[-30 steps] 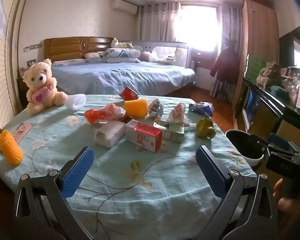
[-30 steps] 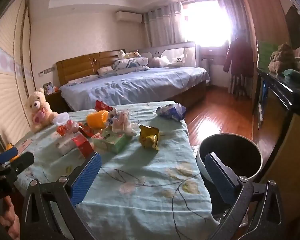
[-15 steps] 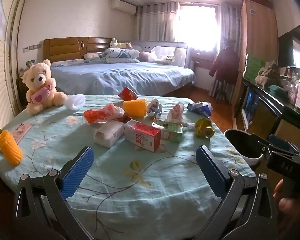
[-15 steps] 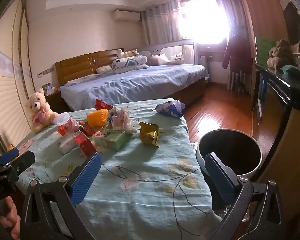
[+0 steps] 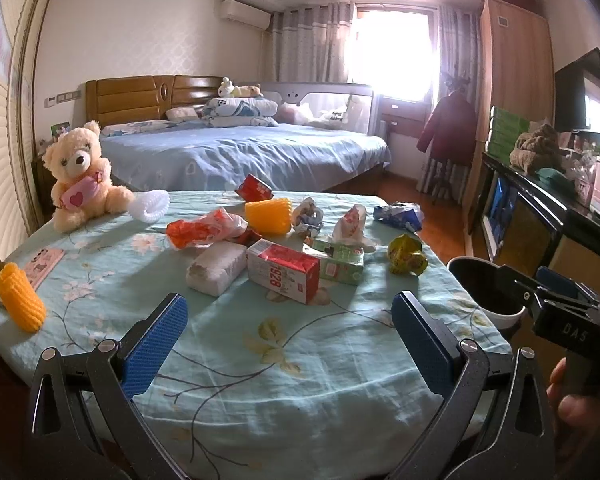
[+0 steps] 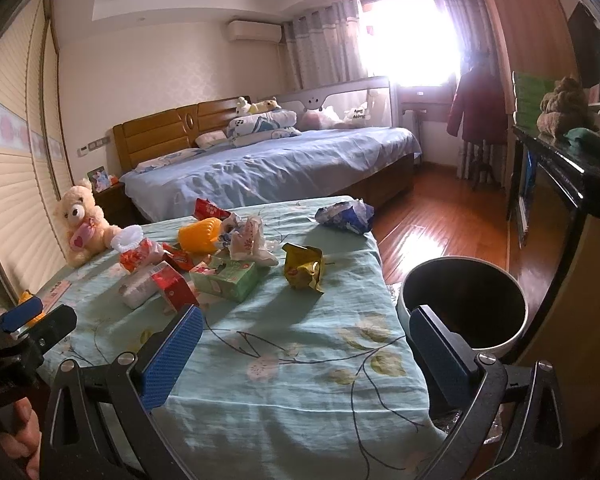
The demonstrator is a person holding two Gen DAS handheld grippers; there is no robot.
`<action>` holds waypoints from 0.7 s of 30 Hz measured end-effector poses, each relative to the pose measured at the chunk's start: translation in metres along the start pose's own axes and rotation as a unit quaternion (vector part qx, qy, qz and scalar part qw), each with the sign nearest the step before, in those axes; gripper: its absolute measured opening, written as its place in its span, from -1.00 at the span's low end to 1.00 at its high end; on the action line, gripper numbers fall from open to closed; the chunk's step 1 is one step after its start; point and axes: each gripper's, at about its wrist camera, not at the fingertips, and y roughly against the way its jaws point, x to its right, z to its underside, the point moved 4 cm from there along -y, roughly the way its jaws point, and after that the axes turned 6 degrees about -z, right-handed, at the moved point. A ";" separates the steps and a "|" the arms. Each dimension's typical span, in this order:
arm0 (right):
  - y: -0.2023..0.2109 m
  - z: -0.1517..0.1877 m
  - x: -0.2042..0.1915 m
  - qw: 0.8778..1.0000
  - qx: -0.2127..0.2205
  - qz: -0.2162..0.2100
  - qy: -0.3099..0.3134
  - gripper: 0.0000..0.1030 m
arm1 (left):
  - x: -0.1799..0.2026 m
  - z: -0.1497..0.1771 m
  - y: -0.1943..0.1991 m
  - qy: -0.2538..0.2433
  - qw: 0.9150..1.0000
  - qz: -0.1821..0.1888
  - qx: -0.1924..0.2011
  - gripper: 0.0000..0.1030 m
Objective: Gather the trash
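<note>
Tongs, left (image 5: 286, 320) and right (image 6: 306, 336), both still released, slightly nearer the littered table (image 5: 260, 380) than before.

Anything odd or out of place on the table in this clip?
Yes: crumpled wrappers and cartons litter the table, including a red carton on its side and a yellow wrapper near the bin. A blue wrapper lies at the far corner. Nothing spilled.

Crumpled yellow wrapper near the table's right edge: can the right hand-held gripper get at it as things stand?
Probably yes. The right hand-held gripper is open and empty, the crumpled yellow wrapper lies apart from the green box, and only bare tablecloth lies between them.
</note>
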 end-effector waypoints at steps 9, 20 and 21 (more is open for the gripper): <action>-0.001 0.001 -0.003 1.000 -0.003 -0.002 0.002 1.00 | 0.000 0.001 0.000 0.000 1.000 0.000 -0.001 1.00; 0.001 0.002 -0.009 1.000 -0.004 -0.010 0.000 1.00 | -0.001 0.002 0.000 0.002 1.000 0.001 -0.002 1.00; 0.000 0.001 -0.008 1.000 -0.004 -0.011 -0.001 1.00 | -0.001 0.002 -0.001 0.002 1.000 0.000 -0.002 1.00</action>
